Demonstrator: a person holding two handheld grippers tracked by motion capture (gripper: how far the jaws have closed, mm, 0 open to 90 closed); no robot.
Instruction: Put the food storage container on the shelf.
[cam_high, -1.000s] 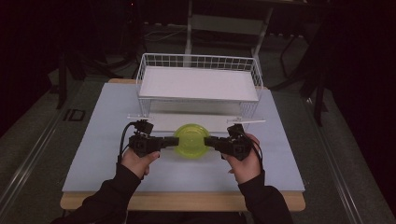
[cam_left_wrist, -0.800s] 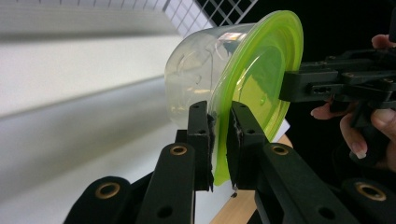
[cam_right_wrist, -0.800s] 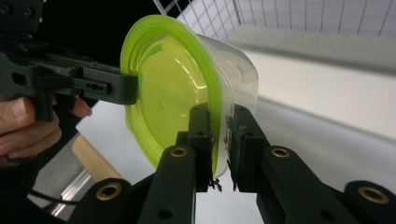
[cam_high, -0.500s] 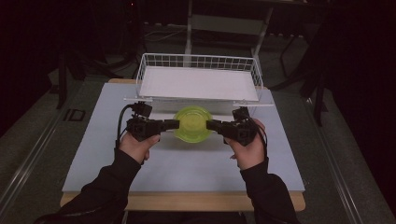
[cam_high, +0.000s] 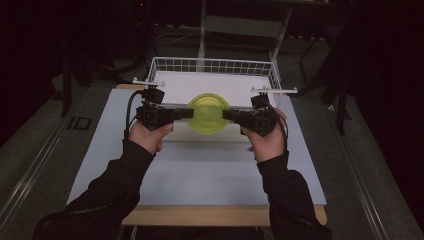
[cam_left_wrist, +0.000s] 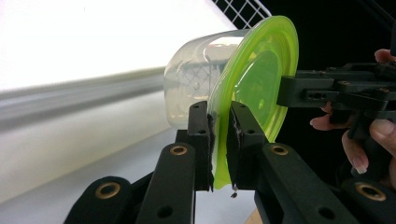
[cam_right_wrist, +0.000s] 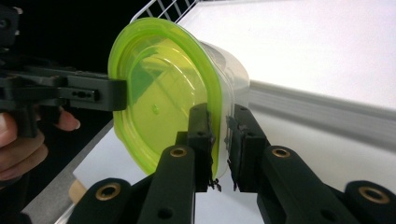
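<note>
Big stuff first: white table underneath, white wire basket at the far end, just past both grippers. Looks like the destination, going by how everything hangs right at its near edge.

Then the clear tub with the lime-green lid, up off the table and slung between the two grippers. Held by the lid's rim on opposite sides, probably because that thin lip is the only bit narrow jaws can bite, and two grips across from each other stop it swinging or tipping. Lid on top in the high view, tub body hanging below it.

Left gripper: jaws pressed nearly together, pinching the lid's edge, the tub sitting just beyond the fingertips and to their left. Right gripper: same deal, clamped on the opposite rim, lid bulging left of the jaws, clear wall to the right.

From each gripper view, other gripper's jaw tip biting the far side of the lid. Thin grip though, so a slip seems possible if the tub carries weight.
</note>
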